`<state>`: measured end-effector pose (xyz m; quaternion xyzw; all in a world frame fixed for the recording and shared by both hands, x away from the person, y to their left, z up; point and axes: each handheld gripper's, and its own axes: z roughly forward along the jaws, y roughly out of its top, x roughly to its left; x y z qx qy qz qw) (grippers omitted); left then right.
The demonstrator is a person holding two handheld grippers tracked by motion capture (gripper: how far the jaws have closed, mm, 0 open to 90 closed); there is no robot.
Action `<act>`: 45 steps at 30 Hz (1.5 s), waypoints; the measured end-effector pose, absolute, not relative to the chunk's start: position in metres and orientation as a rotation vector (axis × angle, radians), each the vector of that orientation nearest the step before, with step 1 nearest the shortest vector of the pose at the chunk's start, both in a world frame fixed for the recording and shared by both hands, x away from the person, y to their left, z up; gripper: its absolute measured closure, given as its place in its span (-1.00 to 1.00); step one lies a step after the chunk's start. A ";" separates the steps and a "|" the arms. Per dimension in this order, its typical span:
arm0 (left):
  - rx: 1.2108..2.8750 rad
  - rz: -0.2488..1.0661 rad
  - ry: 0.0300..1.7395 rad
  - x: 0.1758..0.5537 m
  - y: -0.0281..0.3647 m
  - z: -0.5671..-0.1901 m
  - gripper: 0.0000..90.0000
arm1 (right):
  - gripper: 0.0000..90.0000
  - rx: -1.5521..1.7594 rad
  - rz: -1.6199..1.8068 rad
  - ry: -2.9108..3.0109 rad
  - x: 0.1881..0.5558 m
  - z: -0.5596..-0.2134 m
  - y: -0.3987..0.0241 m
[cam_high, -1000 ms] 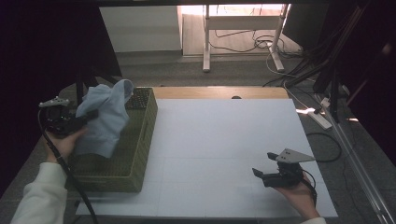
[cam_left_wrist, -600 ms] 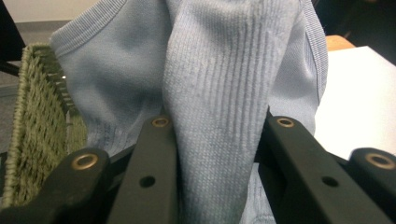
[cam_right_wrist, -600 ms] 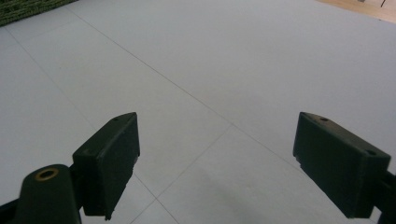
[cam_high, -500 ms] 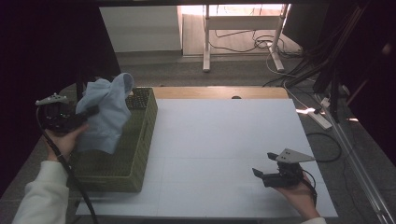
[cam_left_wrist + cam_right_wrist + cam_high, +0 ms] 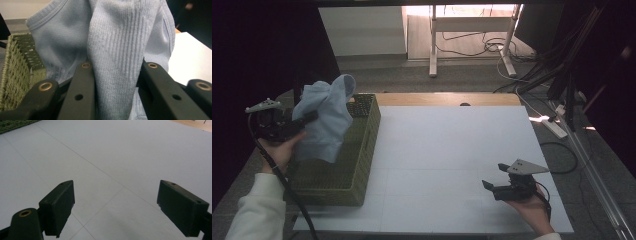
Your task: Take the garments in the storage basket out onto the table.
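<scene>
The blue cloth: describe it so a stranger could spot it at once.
Find the green woven basket at the left edge of the white table. Above it, the left gripper holds up the cloth: pale blue, ribbed, bunched, the one soft thing here.

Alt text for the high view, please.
A person's left gripper holds a light blue garment up over a green woven basket at the left of a white table. The right gripper, jaws open, rests near the table's front right.
</scene>
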<state>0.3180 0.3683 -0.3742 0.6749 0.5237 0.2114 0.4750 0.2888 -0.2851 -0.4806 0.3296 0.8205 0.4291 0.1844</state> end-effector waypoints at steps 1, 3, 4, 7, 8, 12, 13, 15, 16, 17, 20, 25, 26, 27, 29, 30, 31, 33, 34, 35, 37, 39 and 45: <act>1.648 0.521 1.271 0.317 0.366 -0.372 0.65 | -0.67 0.929 1.209 2.313 0.289 -0.481 -0.285; 1.649 0.521 1.266 0.316 0.365 -0.371 0.65 | -0.67 0.930 1.209 2.313 0.289 -0.480 -0.285; 1.649 0.520 1.259 0.316 0.364 -0.369 0.65 | -0.67 0.929 1.210 2.312 0.289 -0.480 -0.285; 1.644 0.511 1.238 0.316 0.361 -0.366 0.65 | -0.67 0.930 1.212 2.311 0.289 -0.480 -0.285; 1.641 0.506 1.231 0.316 0.360 -0.365 0.65 | -0.67 0.932 1.214 2.310 0.289 -0.480 -0.285; 1.641 0.505 1.210 0.316 0.353 -0.362 0.65 | -0.67 0.932 1.213 2.311 0.289 -0.481 -0.285; 1.643 0.506 1.204 0.316 0.351 -0.361 0.65 | -0.67 0.933 1.213 2.311 0.289 -0.481 -0.285; 1.644 0.504 1.195 0.316 0.348 -0.360 0.65 | -0.67 0.933 1.213 2.311 0.289 -0.480 -0.285; 1.642 0.503 1.191 0.317 0.347 -0.359 0.65 | -0.67 0.931 1.212 2.310 0.289 -0.480 -0.286; 1.643 0.502 1.186 0.317 0.346 -0.358 0.65 | -0.67 0.934 1.217 2.309 0.289 -0.480 -0.286; 1.638 0.497 1.174 0.317 0.343 -0.356 0.65 | -0.67 0.932 1.212 2.311 0.289 -0.480 -0.286; 1.640 0.488 1.155 0.317 0.338 -0.353 0.65 | -0.67 0.930 1.216 2.311 0.289 -0.481 -0.286; 1.639 0.486 1.153 0.317 0.338 -0.352 0.65 | -0.67 0.930 1.212 2.310 0.289 -0.481 -0.286; 1.637 0.485 1.150 0.317 0.337 -0.352 0.65 | -0.67 0.930 1.212 2.311 0.289 -0.481 -0.285; 1.635 0.483 1.143 0.317 0.336 -0.350 0.65 | -0.67 0.930 1.212 2.312 0.289 -0.481 -0.285; 1.634 0.483 1.140 0.317 0.335 -0.350 0.65 | -0.67 0.931 1.213 2.312 0.289 -0.481 -0.285; 1.633 0.481 1.138 0.317 0.335 -0.349 0.65 | -0.67 0.931 1.213 2.312 0.289 -0.481 -0.285; 1.631 0.478 1.129 0.316 0.333 -0.347 0.65 | -0.67 0.932 1.208 2.317 0.289 -0.481 -0.285; 1.631 0.478 1.129 0.316 0.333 -0.347 0.65 | -0.67 0.932 1.208 2.317 0.289 -0.481 -0.285; 1.631 0.476 1.125 0.316 0.332 -0.347 0.65 | -0.67 0.928 1.205 2.318 0.289 -0.481 -0.285; 1.634 0.474 1.121 0.316 0.331 -0.347 0.65 | -0.67 0.929 1.205 2.319 0.289 -0.481 -0.284; 1.637 0.473 1.117 0.316 0.329 -0.346 0.65 | -0.67 0.930 1.207 2.318 0.289 -0.481 -0.285; 1.635 0.453 1.102 0.318 0.323 -0.346 0.65 | -0.67 0.929 1.205 2.322 0.289 -0.481 -0.285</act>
